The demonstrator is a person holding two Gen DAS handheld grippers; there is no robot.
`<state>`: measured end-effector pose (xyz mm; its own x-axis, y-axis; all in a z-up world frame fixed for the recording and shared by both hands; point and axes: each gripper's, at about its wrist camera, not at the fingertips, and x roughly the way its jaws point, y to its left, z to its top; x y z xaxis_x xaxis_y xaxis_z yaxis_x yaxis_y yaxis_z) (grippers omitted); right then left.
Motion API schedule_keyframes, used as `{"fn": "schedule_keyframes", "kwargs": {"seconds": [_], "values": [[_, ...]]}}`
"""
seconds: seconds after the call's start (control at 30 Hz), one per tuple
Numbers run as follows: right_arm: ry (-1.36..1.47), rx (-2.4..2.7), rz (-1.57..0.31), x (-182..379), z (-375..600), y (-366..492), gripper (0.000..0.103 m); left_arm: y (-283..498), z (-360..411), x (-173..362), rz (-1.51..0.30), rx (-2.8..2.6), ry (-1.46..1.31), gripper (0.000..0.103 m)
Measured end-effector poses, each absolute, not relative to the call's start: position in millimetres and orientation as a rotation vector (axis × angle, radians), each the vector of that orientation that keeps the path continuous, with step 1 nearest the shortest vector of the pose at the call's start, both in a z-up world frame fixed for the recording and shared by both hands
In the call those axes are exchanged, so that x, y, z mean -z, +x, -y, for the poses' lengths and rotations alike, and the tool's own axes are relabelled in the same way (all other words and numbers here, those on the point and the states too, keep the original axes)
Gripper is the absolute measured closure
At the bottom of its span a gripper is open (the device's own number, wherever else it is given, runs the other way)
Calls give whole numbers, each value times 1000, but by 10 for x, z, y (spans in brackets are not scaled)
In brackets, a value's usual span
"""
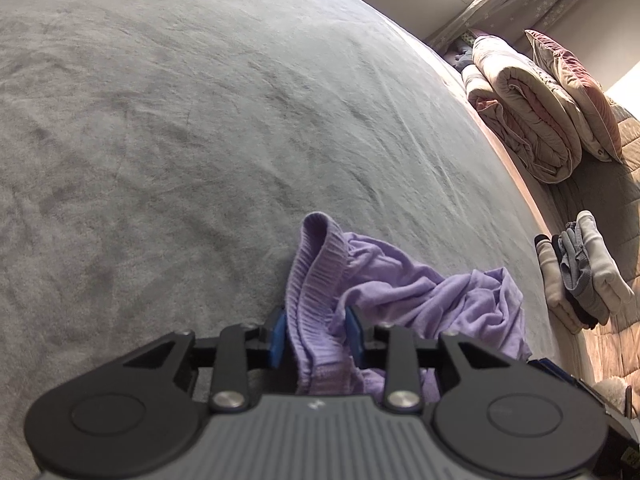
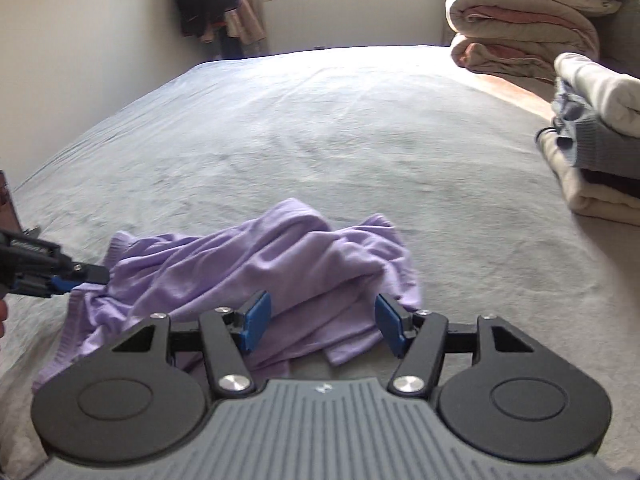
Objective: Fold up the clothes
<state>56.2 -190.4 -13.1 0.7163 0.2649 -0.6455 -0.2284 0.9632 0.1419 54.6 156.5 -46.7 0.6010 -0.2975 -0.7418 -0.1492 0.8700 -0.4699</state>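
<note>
A crumpled lilac knit garment (image 2: 280,264) lies in a loose heap on the near part of the wide grey plush bedspread (image 2: 320,128), with a ribbed band (image 1: 316,264) standing up at one end. The left gripper (image 1: 316,332) has that ribbed band running between its blue pads (image 1: 279,338); the pads stand a little apart, and from this angle I cannot say for sure whether they press the cloth or merely flank it. The right gripper (image 2: 320,320) hovers over the other end of the heap with its pads spread wide and nothing between them.

The fabric looks thin, light and very soft, so it will sag and bunch wherever it is unsupported, and it ought not to slip much on the plush cover. The ribbed band is the firmest part and the sensible place to pinch; the right side would do best finding the matching hem or corner, so the piece can be lifted and drawn flat.

Off to the side sit a stack of folded clothes (image 2: 600,140) and a rolled beige quilt (image 2: 520,28).
</note>
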Motion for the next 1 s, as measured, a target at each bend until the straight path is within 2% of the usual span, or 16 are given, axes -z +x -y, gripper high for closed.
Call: {"fn": "schedule_keyframes", "kwargs": {"seconds": [0.17,0.23,0.33,0.67,1.0], "values": [[91,-207,-752,300,2070,608,41,558,-1622,509,-916,76,-517,94],[114,-217,-763,337,2072,636,41,584,-1643,517,-910,73,-514,96],[158,-225,-789,365,2092,661,41,671,-1710,503,-923,51,-548,97],[235,-233,-777,341,2149,734,41,1244,-2016,208,-859,-120,-332,98],[239,-257,-760,299,2128,718,41,1798,-2382,109,-818,-260,-268,98]]}}
